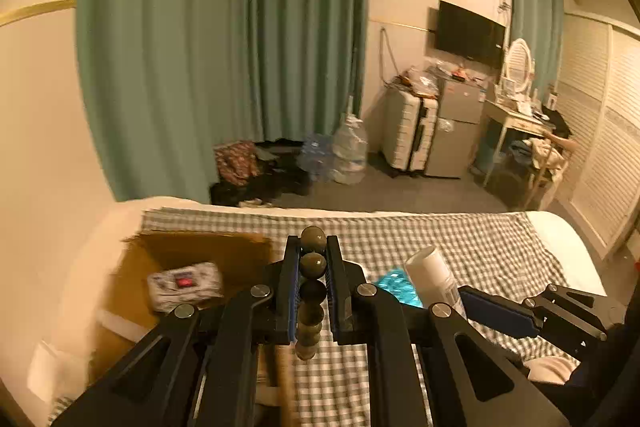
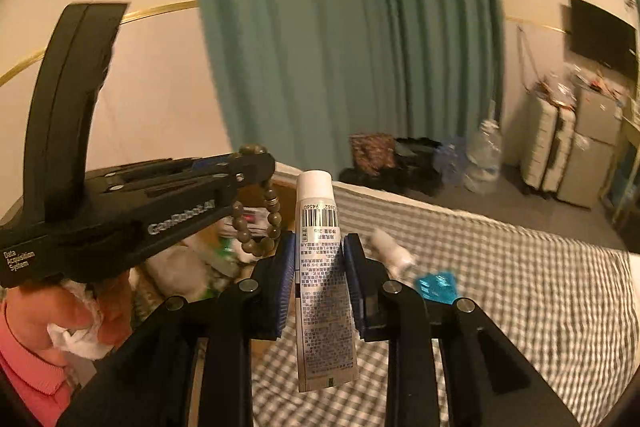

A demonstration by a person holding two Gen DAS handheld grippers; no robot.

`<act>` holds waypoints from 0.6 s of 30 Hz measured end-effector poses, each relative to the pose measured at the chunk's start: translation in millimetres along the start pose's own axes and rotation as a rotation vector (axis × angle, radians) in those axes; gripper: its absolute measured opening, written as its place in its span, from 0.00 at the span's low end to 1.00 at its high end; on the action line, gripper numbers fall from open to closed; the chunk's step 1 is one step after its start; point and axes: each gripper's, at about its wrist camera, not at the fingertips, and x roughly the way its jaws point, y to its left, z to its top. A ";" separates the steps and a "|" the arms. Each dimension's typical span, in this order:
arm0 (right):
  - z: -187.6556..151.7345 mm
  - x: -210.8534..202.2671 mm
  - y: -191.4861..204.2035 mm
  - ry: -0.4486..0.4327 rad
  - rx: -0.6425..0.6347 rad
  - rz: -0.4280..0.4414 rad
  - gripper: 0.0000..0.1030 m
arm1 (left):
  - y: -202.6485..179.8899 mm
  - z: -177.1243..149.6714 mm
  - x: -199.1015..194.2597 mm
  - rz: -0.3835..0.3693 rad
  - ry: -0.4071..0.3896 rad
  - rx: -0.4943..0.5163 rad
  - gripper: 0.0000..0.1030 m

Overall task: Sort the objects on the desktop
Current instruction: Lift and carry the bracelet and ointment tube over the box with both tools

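My left gripper (image 1: 313,259) is shut on a string of olive-brown beads (image 1: 313,265), which hangs in a loop below the jaws (image 2: 256,227). It is raised above a checked cloth (image 1: 460,239) on a bed. My right gripper (image 2: 320,251) is shut on a white-capped silver tube (image 2: 324,287) that stands upright between the blue pads. In the left wrist view the tube (image 1: 430,277) shows at the right, with one right finger (image 1: 496,311) beside it. The left gripper (image 2: 256,163) sits to the left of the tube, slightly higher.
An open cardboard box (image 1: 200,251) at the left holds a tissue pack (image 1: 185,283) and other items. A blue foil packet (image 2: 436,285) and a small white bottle (image 2: 390,253) lie on the cloth. A person's hand (image 2: 80,311) grips the left tool. Beyond the bed are a curtain and floor clutter.
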 end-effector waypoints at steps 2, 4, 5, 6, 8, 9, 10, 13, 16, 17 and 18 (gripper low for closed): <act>9.1 8.7 22.3 0.007 -0.043 0.017 0.23 | 17.7 -0.9 -5.3 0.016 -0.003 -0.015 0.11; 13.8 17.5 36.8 0.009 -0.062 0.033 0.23 | 30.7 -2.9 -7.9 0.027 -0.005 -0.031 0.11; 15.6 22.1 43.3 0.013 -0.067 0.040 0.23 | 39.4 -4.8 -8.2 0.035 -0.002 -0.037 0.11; 17.0 28.4 50.8 0.018 -0.072 0.046 0.23 | 45.5 -6.2 -7.8 0.044 -0.001 -0.042 0.11; 17.8 39.2 58.3 0.034 -0.079 0.063 0.23 | 60.8 -10.8 -5.4 0.063 0.006 -0.051 0.11; 17.1 45.1 62.1 0.043 -0.080 0.070 0.23 | 67.9 -12.4 -2.8 0.070 0.012 -0.060 0.11; 16.5 54.7 66.0 0.058 -0.078 0.084 0.23 | 75.0 -14.3 -0.3 0.075 0.020 -0.070 0.11; 13.7 80.2 74.3 0.102 -0.080 0.109 0.23 | 98.8 -22.6 12.0 0.097 0.054 -0.092 0.11; 11.1 103.6 77.6 0.134 -0.077 0.127 0.23 | 114.8 -28.3 23.3 0.115 0.079 -0.110 0.11; 10.0 113.2 80.2 0.147 -0.075 0.129 0.23 | 121.6 -31.0 28.4 0.118 0.089 -0.121 0.11; 9.6 123.9 81.4 0.161 -0.074 0.128 0.23 | 125.7 -33.8 31.5 0.120 0.097 -0.125 0.11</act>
